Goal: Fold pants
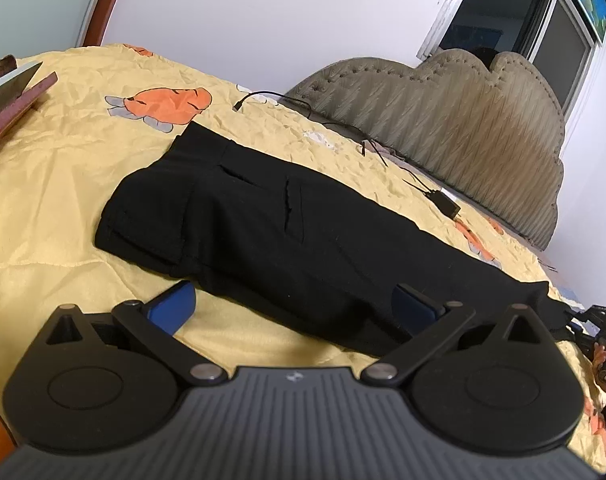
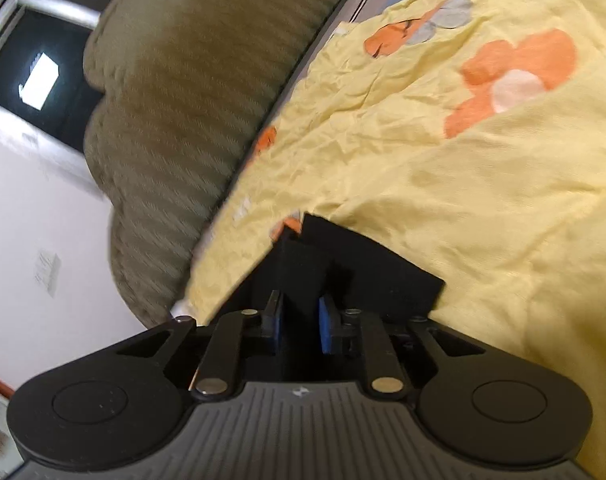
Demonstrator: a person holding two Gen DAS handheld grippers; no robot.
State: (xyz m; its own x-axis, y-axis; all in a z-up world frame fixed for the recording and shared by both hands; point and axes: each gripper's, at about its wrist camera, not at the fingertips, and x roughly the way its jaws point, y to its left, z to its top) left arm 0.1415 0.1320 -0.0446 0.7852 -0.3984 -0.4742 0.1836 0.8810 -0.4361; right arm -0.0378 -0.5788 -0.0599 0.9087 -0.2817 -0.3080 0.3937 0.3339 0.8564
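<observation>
Black pants (image 1: 263, 220) lie folded lengthwise across the yellow bedspread (image 1: 63, 200), waistband at the far left. My left gripper (image 1: 293, 294) is open wide at the pants' near edge. Its left blue fingertip (image 1: 175, 300) rests over the bedspread and its right one (image 1: 411, 300) over the black cloth, with nothing pinched. In the right wrist view, my right gripper (image 2: 301, 308) has its blue pads (image 2: 325, 324) drawn close together on a raised fold of the pants (image 2: 367, 256). The rest of the pants is hidden there.
A padded grey-brown headboard (image 1: 463, 128) borders the bed's far side. A black cable (image 1: 343, 128) and charger block (image 1: 443, 202) lie on the bedspread just beyond the pants. Books (image 1: 7, 96) sit at the far left. A hand (image 1: 605, 356) shows at the right edge.
</observation>
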